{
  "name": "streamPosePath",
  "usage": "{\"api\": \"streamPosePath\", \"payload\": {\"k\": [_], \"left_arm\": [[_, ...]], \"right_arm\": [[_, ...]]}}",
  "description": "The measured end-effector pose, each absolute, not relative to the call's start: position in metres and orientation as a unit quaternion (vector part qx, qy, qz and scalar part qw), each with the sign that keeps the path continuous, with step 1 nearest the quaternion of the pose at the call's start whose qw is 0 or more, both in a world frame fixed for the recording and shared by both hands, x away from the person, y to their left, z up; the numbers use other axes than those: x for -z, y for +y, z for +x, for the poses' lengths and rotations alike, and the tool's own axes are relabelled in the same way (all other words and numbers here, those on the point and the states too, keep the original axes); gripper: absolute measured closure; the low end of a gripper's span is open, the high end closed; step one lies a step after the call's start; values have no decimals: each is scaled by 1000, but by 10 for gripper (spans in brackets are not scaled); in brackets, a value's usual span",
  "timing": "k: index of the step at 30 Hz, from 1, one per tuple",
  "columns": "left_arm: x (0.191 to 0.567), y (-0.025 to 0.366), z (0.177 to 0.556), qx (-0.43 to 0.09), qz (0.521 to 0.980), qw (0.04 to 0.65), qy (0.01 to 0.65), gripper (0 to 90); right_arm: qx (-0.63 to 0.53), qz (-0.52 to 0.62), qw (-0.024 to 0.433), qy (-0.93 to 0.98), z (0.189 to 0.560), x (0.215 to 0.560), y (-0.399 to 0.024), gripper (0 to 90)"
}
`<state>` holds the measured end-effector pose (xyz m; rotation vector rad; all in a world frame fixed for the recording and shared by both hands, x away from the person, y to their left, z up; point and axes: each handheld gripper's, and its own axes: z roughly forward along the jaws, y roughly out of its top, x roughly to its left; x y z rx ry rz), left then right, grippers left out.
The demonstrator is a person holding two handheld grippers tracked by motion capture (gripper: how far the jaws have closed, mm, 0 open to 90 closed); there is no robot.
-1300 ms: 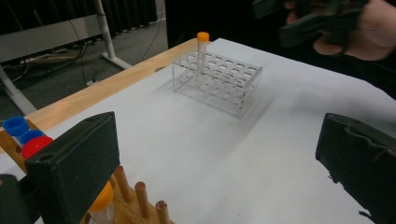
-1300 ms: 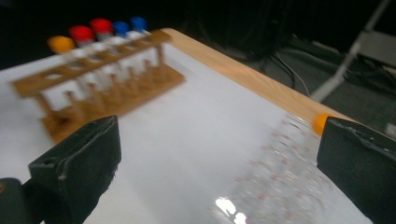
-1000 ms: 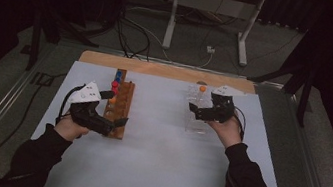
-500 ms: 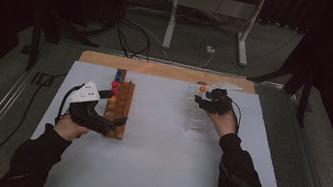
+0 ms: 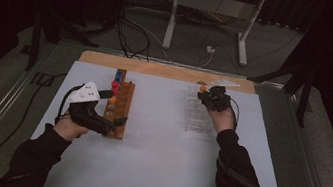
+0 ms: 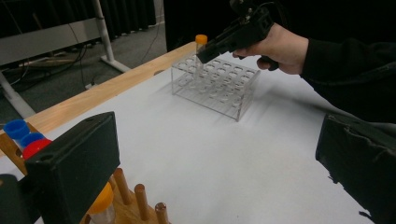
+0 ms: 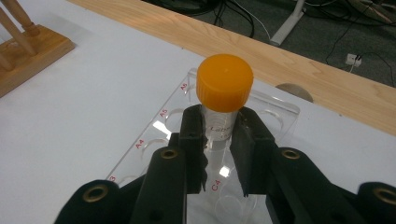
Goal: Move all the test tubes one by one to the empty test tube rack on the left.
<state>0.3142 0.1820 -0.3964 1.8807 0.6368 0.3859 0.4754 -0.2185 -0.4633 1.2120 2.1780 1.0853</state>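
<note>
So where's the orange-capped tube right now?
The orange-capped tube stands in the clear rack, far corner by the wooden edge, clamped in the right gripper.

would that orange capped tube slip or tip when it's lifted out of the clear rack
Probably little slip: the right gripper clamps the orange-capped tube just under its wider cap. It looks light and rigid. Laid down, it would likely roll. The clear rack might lift with it.

High view dim and grainy – dark surroundings – while both claw views are bright, softly shadowed.
</note>
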Motion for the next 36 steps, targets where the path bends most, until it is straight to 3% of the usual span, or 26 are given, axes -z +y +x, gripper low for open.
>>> {"api": "streamPosePath", "payload": {"k": [22, 28, 36], "left_arm": [[397, 179, 314, -151, 791, 532, 261, 6], [396, 174, 312, -145, 794, 532, 256, 6], [393, 168, 308, -132, 794, 539, 249, 6]], "right_arm": [[-430, 387, 253, 775, 449, 400, -224, 754], [-447, 348, 249, 786, 425, 391, -212, 753], [-470, 291, 209, 807, 386, 393, -188, 754]]}}
